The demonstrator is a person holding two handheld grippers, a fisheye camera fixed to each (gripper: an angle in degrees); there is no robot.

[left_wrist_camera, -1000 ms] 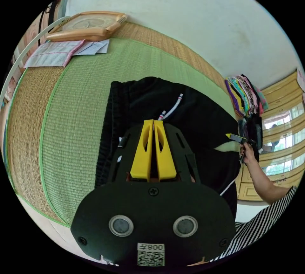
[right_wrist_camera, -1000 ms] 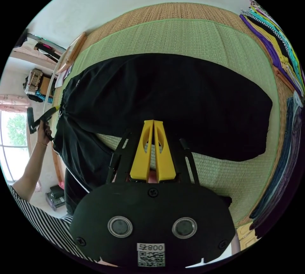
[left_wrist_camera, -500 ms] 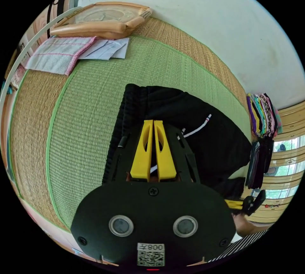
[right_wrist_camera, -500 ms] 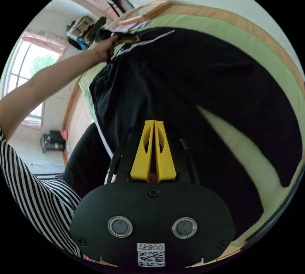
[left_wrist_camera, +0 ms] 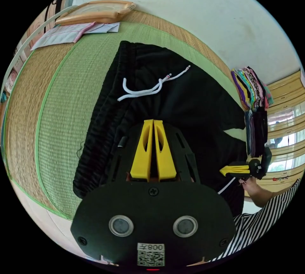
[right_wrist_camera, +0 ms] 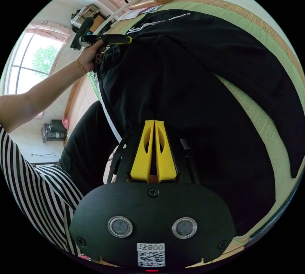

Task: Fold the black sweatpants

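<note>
1. Sweatpants, black, lie spread across a green woven mat on the bed, with one edge hanging over the near side by the person's striped sleeve.
2. In the left gripper view, the left gripper hangs just above the black cloth near the ribbed waistband, its yellow jaws pressed together with nothing seen between them.
3. In the right gripper view, the right gripper sits over a pant leg, its jaws likewise pressed together; whether any cloth is caught between them cannot be told.
4. Beyond the left jaws, the white drawstring lies looped on the cloth below the waistband.
5. Farther off, the green mat shows as a pale wedge between the two legs.
6. At the far end stand a stack of folded clothes, some folded papers and a wooden frame against the white wall.
</note>
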